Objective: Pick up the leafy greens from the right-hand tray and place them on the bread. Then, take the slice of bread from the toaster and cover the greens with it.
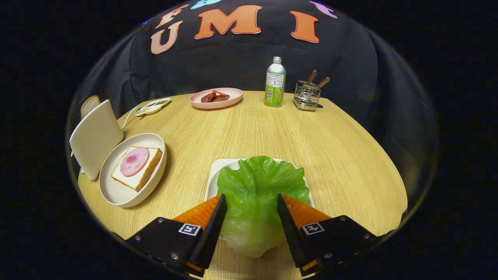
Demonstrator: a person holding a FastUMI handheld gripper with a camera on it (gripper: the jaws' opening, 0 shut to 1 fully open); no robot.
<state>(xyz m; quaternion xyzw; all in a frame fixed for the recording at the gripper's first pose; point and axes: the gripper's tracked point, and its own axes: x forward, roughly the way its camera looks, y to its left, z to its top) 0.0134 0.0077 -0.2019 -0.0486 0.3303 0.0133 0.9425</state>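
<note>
Fingers (249,202) spread apart around the leafy greens (258,194); grasp step, next likely calls for closing, then lifting.

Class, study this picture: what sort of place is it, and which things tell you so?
Probably a staged kitchen table in a booth: a toaster holding bread, a ham-topped slice on a plate, and lettuce between the open gripper fingers.

bare worktop (241,128) lies open between the lettuce (258,190) and the plate with bread (116,190). the toaster (95,138) stands close behind that plate.
</note>
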